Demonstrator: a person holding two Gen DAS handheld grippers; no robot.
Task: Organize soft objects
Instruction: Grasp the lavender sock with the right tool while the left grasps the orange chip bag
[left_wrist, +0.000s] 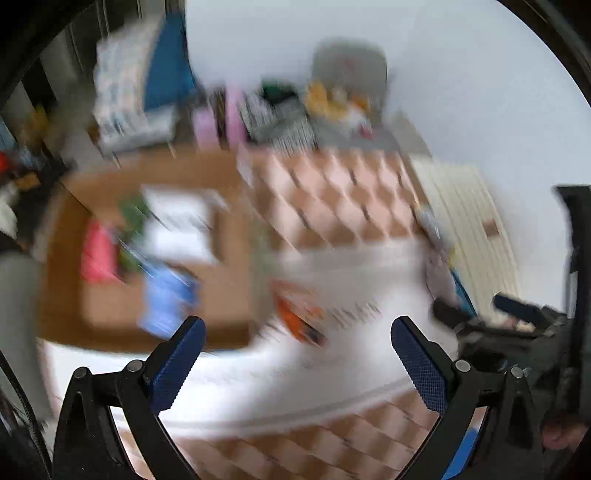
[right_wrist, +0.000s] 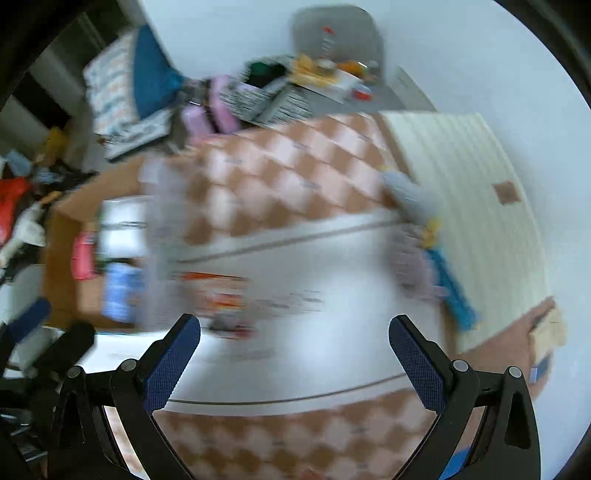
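Both my tools were spread wide and held nothing: the left tool (left_wrist: 298, 334) and the right tool (right_wrist: 294, 332) hung side by side above a white sheet (right_wrist: 314, 332) laid over the checkered mat (right_wrist: 280, 177). Everything was smeared by motion, so I could name few things with confidence.

The soft things I was meant to sort seemed to lie in two places. A greyish plush-looking lump (right_wrist: 413, 266) with a blue and yellow piece (right_wrist: 452, 291) beside it sat at the right edge of the white sheet, near the cream ribbed pad (right_wrist: 480, 206). To the left, the open cardboard box (left_wrist: 229, 295) already held a pink item (left_wrist: 96, 254), a blue one (left_wrist: 166, 299) and a white one (left_wrist: 181, 229); I could not tell what they were.

My judgement of the risk: with this much blur I could easily have closed on the sheet itself instead of a toy, dragging it and whatever rested on it. The two tools were also near each other, and a hurried reach might have knocked them together.

The left view looked deeper into the box and caught my right tool (left_wrist: 480, 314) at its edge. The right view showed the plush lump and the whole ribbed pad far better.
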